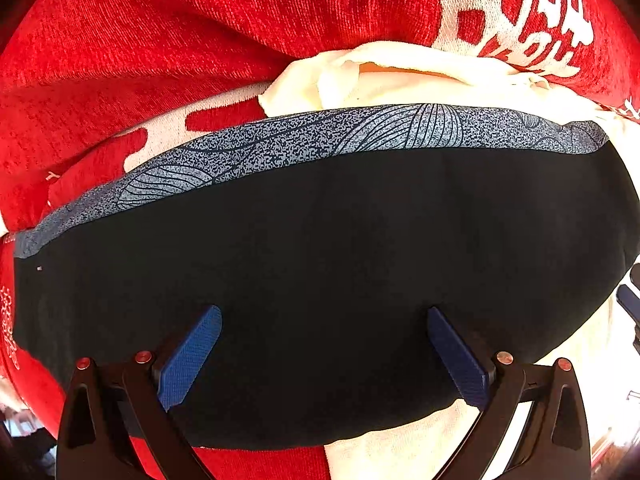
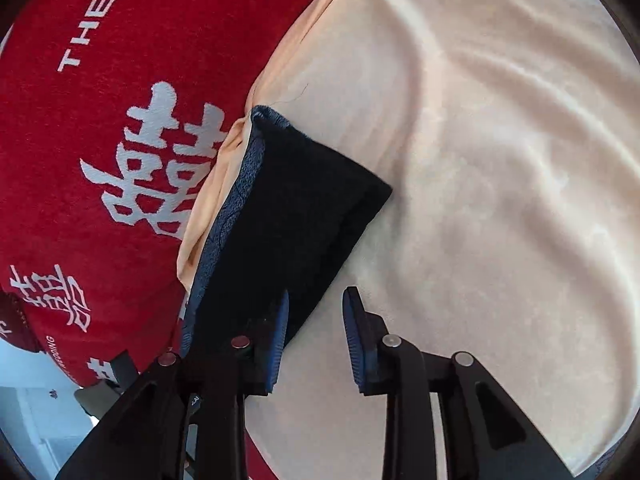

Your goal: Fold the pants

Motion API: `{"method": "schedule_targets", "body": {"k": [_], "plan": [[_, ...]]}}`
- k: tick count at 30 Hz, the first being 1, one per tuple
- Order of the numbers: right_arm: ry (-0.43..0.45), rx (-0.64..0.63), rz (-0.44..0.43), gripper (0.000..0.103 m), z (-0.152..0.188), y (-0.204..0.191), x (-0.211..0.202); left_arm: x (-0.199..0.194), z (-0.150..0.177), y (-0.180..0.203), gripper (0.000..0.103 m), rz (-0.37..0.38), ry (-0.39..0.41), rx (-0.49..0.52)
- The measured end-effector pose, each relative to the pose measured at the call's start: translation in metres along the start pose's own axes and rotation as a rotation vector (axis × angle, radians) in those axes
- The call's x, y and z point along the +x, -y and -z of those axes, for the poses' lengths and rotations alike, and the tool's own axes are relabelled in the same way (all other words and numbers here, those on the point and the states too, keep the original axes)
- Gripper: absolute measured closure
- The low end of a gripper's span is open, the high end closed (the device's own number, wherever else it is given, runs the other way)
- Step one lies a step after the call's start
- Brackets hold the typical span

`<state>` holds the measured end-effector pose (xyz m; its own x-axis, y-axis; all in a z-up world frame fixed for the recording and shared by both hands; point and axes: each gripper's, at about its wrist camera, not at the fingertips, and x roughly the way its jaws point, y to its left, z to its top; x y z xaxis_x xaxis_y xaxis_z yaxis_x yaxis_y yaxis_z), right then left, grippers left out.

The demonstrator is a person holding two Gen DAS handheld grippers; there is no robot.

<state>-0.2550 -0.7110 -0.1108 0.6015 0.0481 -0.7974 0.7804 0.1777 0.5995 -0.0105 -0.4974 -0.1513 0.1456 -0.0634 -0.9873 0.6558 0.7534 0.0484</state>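
Observation:
The dark navy pants (image 1: 320, 248) lie folded into a flat bundle, with a speckled blue-grey waistband (image 1: 360, 132) along the far edge. My left gripper (image 1: 324, 344) points down over the bundle's near half. It is open wide, its blue pads (image 1: 192, 356) spread apart with only flat cloth between them. In the right wrist view the pants (image 2: 288, 208) are a dark rectangle on a cream blanket (image 2: 480, 160). My right gripper (image 2: 316, 320) stands at the bundle's near corner, open by a narrow gap that shows only cream blanket. Its left finger (image 2: 280, 340) overlaps the pants' edge.
A red blanket (image 2: 100, 120) with white characters lies to the left of the pants, and it shows as a red blanket (image 1: 160, 40) behind them. A cream cloth (image 1: 400, 76) is bunched beyond the waistband. The bed's edge and pale furniture (image 2: 40, 408) show at lower left.

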Motion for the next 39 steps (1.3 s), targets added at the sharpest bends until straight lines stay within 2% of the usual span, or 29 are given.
{"method": "schedule_targets", "body": {"k": [3,9,15,22,28,32,36,37,38,39], "plan": [[-0.001,0.0,-0.008,0.067,-0.002,-0.006,0.012,0.004,-0.003,-0.007,0.0,0.011,-0.003,-0.01],[0.013,0.008,0.001,0.067,-0.016,0.001,0.018,0.013,-0.001,-0.015,0.0,0.023,-0.006,-0.018],[0.032,0.053,-0.127,0.063,-0.023,0.018,0.022,0.015,-0.002,-0.017,0.0,0.028,-0.004,-0.007],[0.049,0.011,-0.229,0.06,-0.042,0.008,0.04,0.017,0.0,-0.016,0.0,0.029,0.002,0.001],[0.032,0.061,-0.249,0.06,-0.04,0.006,0.041,0.013,0.003,-0.016,0.0,0.03,-0.005,-0.01],[0.008,0.041,-0.196,0.06,-0.02,0.012,0.029,0.015,-0.002,-0.019,0.0,0.029,-0.003,-0.012],[0.037,0.07,-0.227,0.06,-0.024,0.018,0.032,0.013,-0.001,-0.021,0.0,0.032,-0.001,0.003],[0.045,0.077,-0.243,0.06,-0.029,0.018,0.034,0.01,-0.002,-0.021,0.004,0.026,-0.001,0.001],[0.043,0.085,-0.266,0.063,-0.037,0.015,0.039,0.001,-0.005,-0.022,0.026,0.022,0.017,-0.01],[0.031,0.096,-0.268,0.071,-0.042,0.013,0.045,-0.008,-0.008,-0.023,0.04,0.04,0.033,-0.007]]}}
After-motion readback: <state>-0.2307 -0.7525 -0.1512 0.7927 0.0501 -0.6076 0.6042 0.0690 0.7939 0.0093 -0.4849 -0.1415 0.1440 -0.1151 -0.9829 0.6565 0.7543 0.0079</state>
